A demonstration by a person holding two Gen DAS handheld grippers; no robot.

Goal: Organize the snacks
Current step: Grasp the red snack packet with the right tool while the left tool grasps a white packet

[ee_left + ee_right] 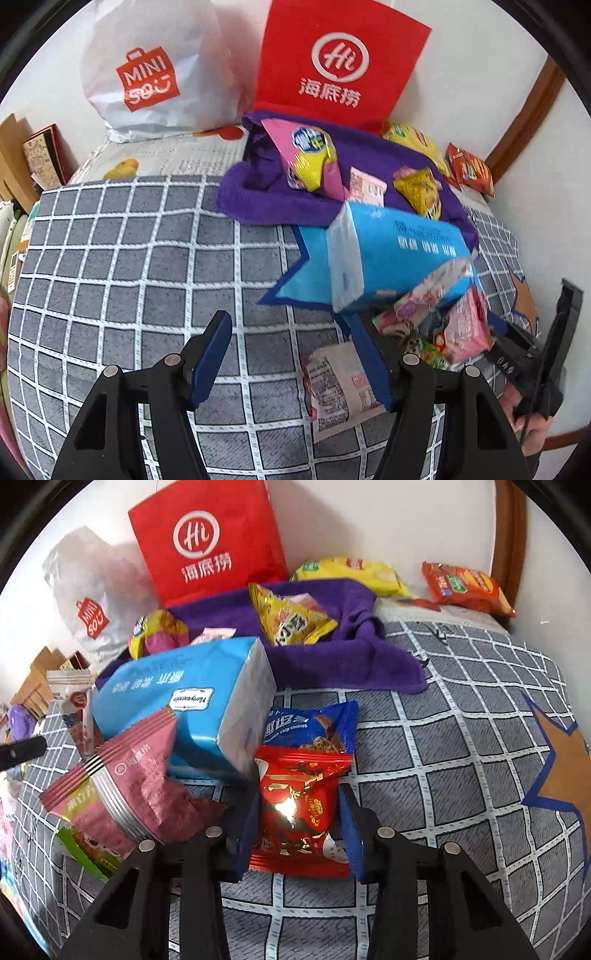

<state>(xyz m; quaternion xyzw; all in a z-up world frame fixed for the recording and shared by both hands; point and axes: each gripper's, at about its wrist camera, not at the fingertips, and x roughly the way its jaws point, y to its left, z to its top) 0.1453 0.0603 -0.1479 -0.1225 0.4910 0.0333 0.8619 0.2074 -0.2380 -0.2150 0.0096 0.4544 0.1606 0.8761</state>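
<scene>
Two tools: right tool [299, 830] clamped on red snack packet [295, 808] mid-body, light, crinkly, slippery foil, crushable; left tool [295, 354] open, empty over the bed [110, 258].

A: What carried everything?

B: A bed under a grey checked cover [461, 746], which filled the lower part of both views.

A: And what lay directly on it?

B: A purple towel [332, 664] lay across the upper middle. A blue tissue pack [192, 701] sat at centre left, and a red snack packet [299, 805] lay at lower centre, overlapping a blue cookie packet [314, 725] just above it. A maroon packet [122, 786] lay at lower left. An orange packet [465, 587] lay at upper right, and a red bag [210, 542] and a white bag [88, 590] stood at the top.
</scene>
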